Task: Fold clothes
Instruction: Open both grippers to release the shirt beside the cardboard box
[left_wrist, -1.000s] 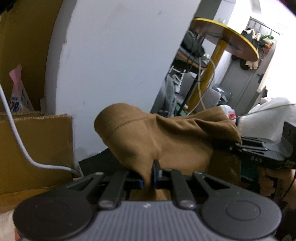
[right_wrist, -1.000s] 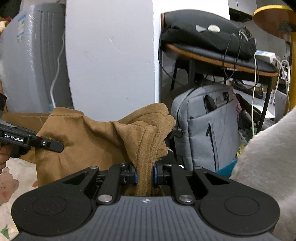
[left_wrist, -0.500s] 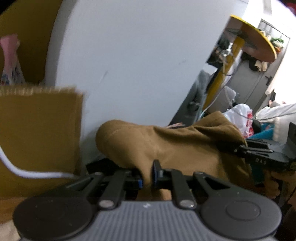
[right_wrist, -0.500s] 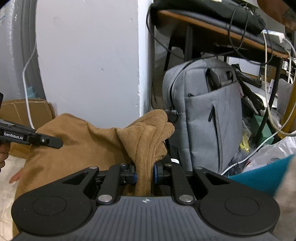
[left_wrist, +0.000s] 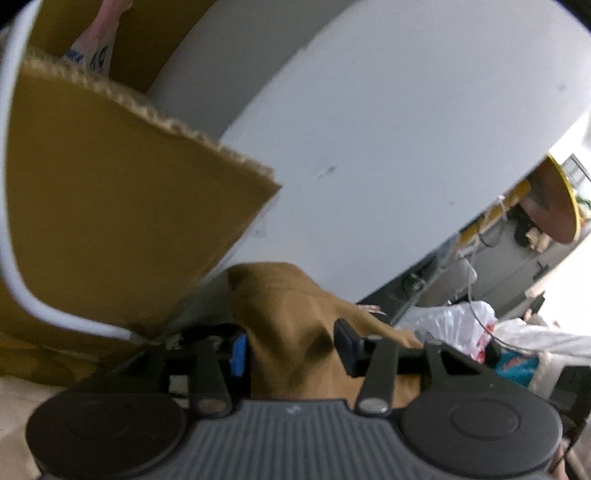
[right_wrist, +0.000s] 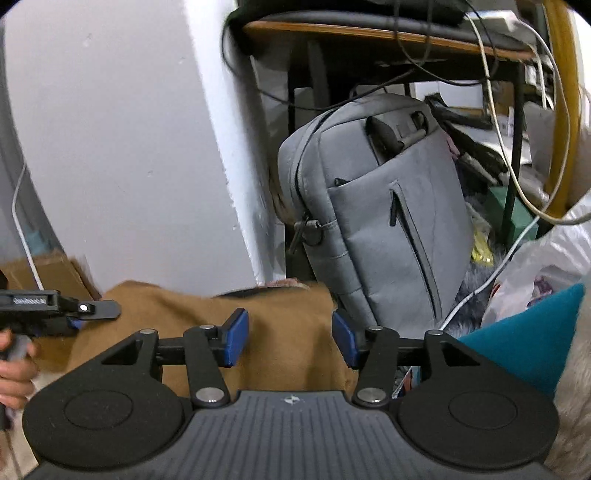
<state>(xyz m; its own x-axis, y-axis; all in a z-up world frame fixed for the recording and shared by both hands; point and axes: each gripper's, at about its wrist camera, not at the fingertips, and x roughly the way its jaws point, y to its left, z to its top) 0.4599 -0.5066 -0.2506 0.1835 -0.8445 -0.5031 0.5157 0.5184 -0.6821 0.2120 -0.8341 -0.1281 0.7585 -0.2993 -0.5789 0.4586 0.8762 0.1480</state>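
The brown garment (right_wrist: 207, 314) lies low and spread out in front of both grippers. In the right wrist view my right gripper (right_wrist: 290, 338) is open, its blue pads apart above the cloth. In the left wrist view my left gripper (left_wrist: 291, 347) is open too, and a hump of the brown garment (left_wrist: 284, 314) still stands between its fingers. The left gripper's fingers (right_wrist: 92, 309) show at the left edge of the right wrist view, at the garment's left end.
A white wall or pillar (right_wrist: 129, 147) stands right behind the garment. A grey laptop bag (right_wrist: 380, 206) leans beside it, under a cluttered table with cables. Cardboard (left_wrist: 110, 206) and a white cable (left_wrist: 14, 266) are at the left. A teal cloth (right_wrist: 524, 332) lies at right.
Both grippers were shut on the garment and held it up. They have moved down and forward and opened, and the garment has dropped and spread low.
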